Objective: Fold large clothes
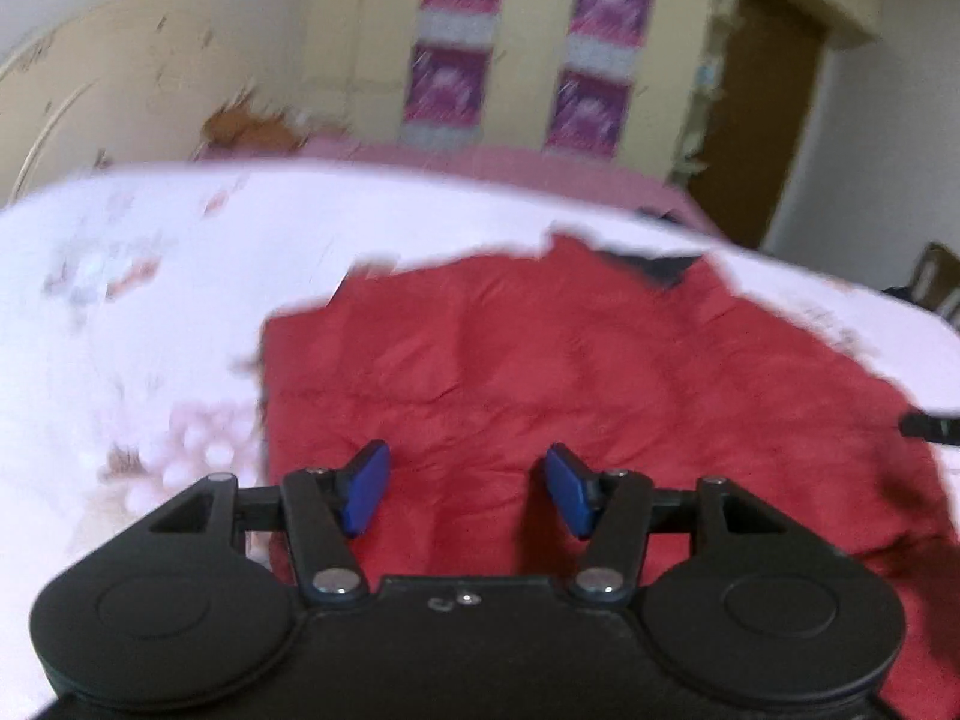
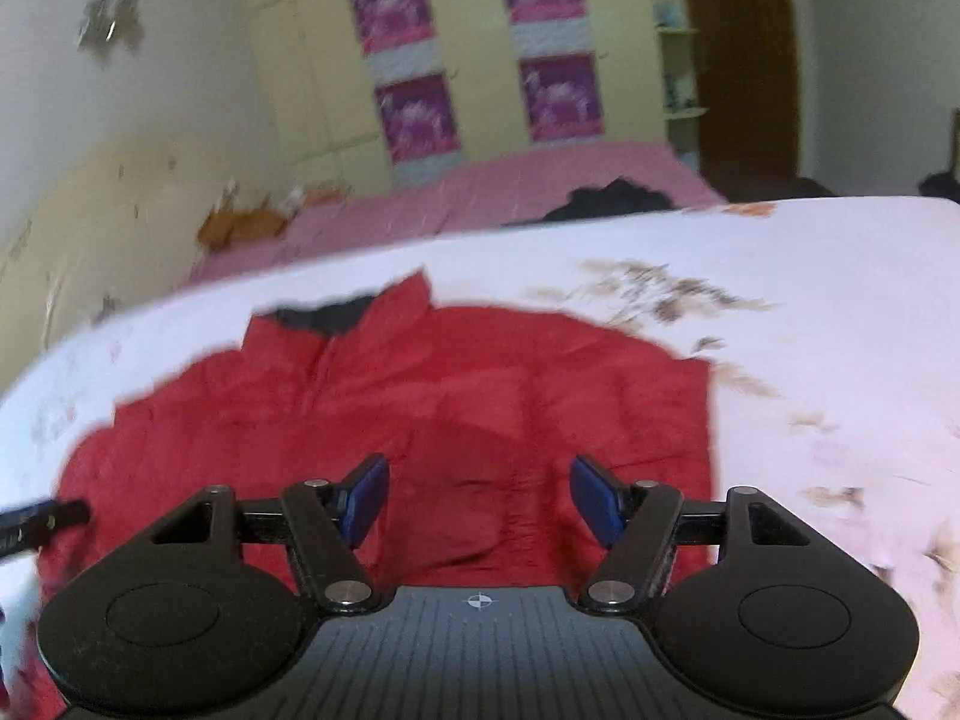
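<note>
A bed (image 2: pixel 810 312) covered with a white floral sheet is seen ahead of both pairs of jaws, and on it a large red jacket (image 1: pixel 540 372) is spread out. The jacket lies directly beneath and beyond the jaws in both views, its dark-lined collar (image 2: pixel 327 315) at the far end. It appears laid mostly flat, with the sides perhaps already turned in, though blur leaves this uncertain. No lengthwise fold is seen, so most of the folding is judged to remain. The left gripper (image 1: pixel 465 489) is held above the red fabric with its jaws spread apart and nothing between them. The right gripper (image 2: pixel 480 501) is likewise released and empty over the jacket.
</note>
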{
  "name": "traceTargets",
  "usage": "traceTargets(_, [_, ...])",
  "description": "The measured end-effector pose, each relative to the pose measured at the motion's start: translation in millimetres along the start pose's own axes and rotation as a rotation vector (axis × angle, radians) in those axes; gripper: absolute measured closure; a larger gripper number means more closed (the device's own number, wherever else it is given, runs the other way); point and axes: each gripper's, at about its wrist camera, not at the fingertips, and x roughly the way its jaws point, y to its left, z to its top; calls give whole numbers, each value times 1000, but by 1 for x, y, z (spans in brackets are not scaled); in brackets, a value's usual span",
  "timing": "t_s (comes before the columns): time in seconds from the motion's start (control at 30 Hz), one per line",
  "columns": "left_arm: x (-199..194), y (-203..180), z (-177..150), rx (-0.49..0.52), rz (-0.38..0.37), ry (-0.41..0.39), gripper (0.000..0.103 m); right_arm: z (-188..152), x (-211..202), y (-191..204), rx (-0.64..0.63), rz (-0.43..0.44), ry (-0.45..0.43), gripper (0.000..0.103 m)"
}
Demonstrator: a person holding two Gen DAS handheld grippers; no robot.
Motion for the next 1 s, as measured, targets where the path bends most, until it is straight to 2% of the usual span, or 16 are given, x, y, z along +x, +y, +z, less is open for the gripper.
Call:
traceTargets(0.03, [8,5,-2,-16,-5,5,43,-7,21,-1,-10,-19,76,55])
traceTargets(0.07, [9,8,-3,-24,-16,0,43,-13,32,-4,3,-14,101,55])
traceTargets(0.13, [4,6,2,-6,-15,14,46,-15,31,-3,-17,-23,96,55])
traceTargets(0.2, [-9,11,9,-6,-21,-15,43,-9,18,-2,-2,-26,54,55])
traceTargets(0.27, [-17,16,19,-18,-28,-72,29,-2,3,-2,4,-18,-12,55])
traceTargets(0.33, [-10,18,33,-2,-30,-102,27,4,7,6,-18,-12,-29,55])
traceTargets(0.47, [19,16,51,55,-30,-79,29,16,41,19,-77,-28,9,55])
traceTargets(0.53, [50,20,50,69,-11,38,27,12,60,15,-92,-53,60,55])
traceTargets(0.57, [57,23,47,63,-17,55,27,9,66,13,-92,-56,69,55])
traceTargets(0.67, [56,24,45,71,-17,51,26,7,71,14,-112,-72,65,55])
traceTargets(0.73, [40,19,47,76,1,16,32,11,62,18,-111,-96,59,55])
traceTargets(0.77, [27,14,47,71,-15,-18,32,14,50,22,-107,-108,25,52])
traceTargets(0.8, [16,9,47,65,-51,-42,31,14,39,27,-103,-103,-7,29])
traceTargets(0.83, [5,-1,43,82,-85,-64,29,11,26,33,-90,-71,-37,20])
traceTargets(0.9, [-6,-22,34,130,-119,-81,29,2,15,49,-104,-2,-42,19])
traceTargets(1.0, [-9,-51,15,198,-166,-76,29,-19,13,74,-156,33,-5,22])
